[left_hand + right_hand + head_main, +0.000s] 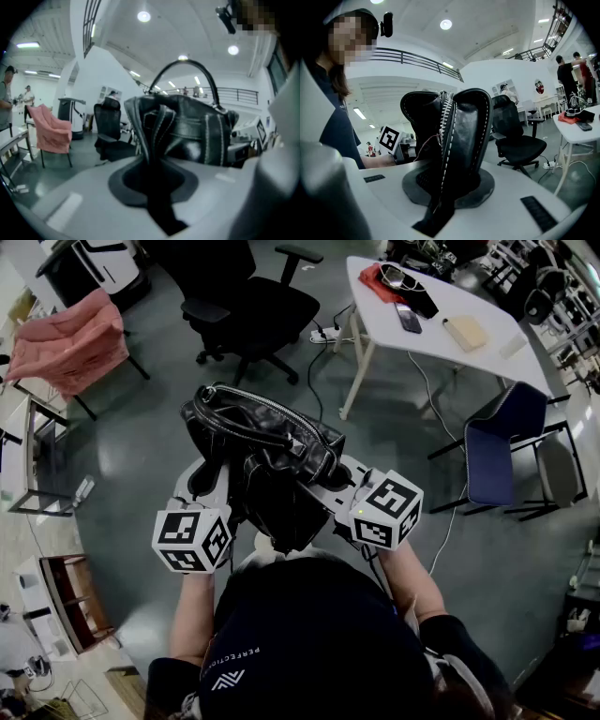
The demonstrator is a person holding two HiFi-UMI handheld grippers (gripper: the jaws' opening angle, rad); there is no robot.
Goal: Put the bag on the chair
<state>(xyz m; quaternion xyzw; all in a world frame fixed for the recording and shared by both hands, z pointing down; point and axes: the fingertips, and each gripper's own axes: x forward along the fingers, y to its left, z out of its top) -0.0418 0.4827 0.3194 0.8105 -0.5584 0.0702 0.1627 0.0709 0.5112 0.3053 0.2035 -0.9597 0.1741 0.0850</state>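
A grey floor (pixel 131 456) lay below, a black office chair (pixel 253 306) far ahead and a white table (pixel 450 329) far right. The black bag (pixel 272 451) hung in the air, with the left gripper (pixel 154 183) and the right gripper (pixel 445 187) each clenched on its leather.

The person wears a dark navy short-sleeved top (pixel 300 643) with small pale lettering and a pale logo (pixel 225 679); a small black camera (pixel 385 23) sits at the head; the left gripper (pixel 157 185) and right gripper (pixel 440 187) have smooth pale grey bodies with dark pads round the jaws; the left cube (pixel 192 540) and right cube (pixel 387 510) carry black-and-white square markers; a green light (pixel 359 513) glows beside the right cube.
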